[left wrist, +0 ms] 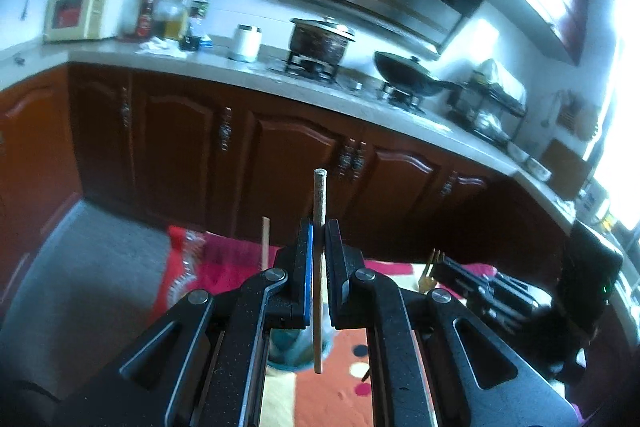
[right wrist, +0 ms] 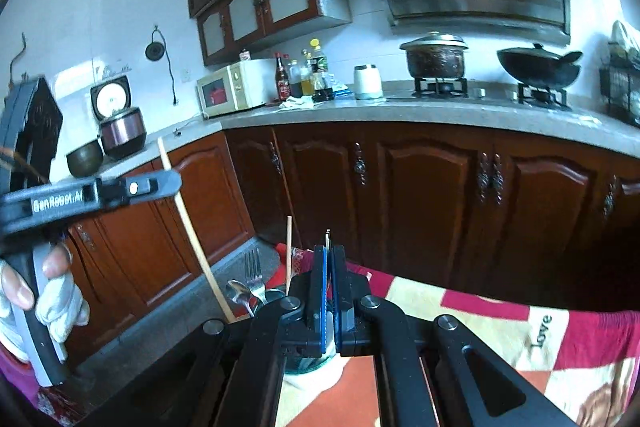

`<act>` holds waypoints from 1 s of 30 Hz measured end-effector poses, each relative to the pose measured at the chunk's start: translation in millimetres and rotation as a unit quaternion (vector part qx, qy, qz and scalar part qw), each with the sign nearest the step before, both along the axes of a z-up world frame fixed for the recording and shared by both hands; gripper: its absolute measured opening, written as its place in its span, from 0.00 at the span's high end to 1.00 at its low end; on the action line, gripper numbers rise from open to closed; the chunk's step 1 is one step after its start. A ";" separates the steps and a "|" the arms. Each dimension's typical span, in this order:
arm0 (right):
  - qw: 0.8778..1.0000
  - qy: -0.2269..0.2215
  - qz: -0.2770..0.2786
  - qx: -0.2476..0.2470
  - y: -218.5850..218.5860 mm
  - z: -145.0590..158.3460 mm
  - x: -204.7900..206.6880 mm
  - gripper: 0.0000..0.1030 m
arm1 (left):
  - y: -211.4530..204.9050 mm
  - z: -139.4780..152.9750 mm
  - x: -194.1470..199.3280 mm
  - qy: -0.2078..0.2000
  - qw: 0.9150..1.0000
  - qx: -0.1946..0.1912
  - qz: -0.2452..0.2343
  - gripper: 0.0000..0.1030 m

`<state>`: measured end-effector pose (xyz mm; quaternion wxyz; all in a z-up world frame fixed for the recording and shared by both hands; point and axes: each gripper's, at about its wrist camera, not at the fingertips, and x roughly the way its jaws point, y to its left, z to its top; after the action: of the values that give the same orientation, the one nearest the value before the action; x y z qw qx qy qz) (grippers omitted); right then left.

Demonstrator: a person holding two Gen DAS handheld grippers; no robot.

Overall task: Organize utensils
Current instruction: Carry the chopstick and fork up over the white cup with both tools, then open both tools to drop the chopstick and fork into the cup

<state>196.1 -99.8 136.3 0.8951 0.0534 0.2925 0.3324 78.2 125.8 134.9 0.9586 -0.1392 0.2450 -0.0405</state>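
My left gripper [left wrist: 319, 227] is shut on a wooden chopstick [left wrist: 319, 195] that stands upright between the pads, its lower end above a teal cup [left wrist: 286, 351]. A second chopstick [left wrist: 265, 241] stands in the cup. My right gripper [right wrist: 329, 255] is shut on a thin utensil handle [right wrist: 328, 237] whose gold fork end shows in the left wrist view [left wrist: 429, 267]. In the right wrist view the left gripper [right wrist: 104, 193] holds its chopstick [right wrist: 188, 227] slanting down toward a cup [right wrist: 308, 363] with a fork [right wrist: 253, 277], a spoon [right wrist: 237, 291] and a chopstick [right wrist: 288, 251].
A patterned red, orange and cream cloth [right wrist: 500, 327] covers the table. Dark wooden cabinets [right wrist: 420, 195] run behind it under a grey counter [right wrist: 400, 111] with a microwave [right wrist: 230, 89], bottles, a pot [right wrist: 435, 57] and a wok [right wrist: 538, 65].
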 end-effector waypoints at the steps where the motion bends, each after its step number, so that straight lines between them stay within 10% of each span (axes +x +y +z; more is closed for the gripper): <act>1: 1.000 -0.004 0.001 -0.009 10.6 -2.6 2.3 0.99 | 2.1 -2.9 3.6 0.001 1.000 0.002 0.005 0.96; 19: 0.989 -0.043 0.005 -0.140 87.4 -88.7 9.7 0.99 | 1.3 -84.1 45.5 0.021 0.998 0.047 0.046 0.96; 30: 0.989 0.019 0.026 -0.144 86.7 -129.7 -3.6 0.99 | -5.3 -94.7 42.8 0.037 0.998 0.047 0.037 0.96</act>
<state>192.4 -13.1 6.6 0.8785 -0.0776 0.3561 0.3089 121.0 120.5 40.1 0.9553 -0.1049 0.2763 0.0118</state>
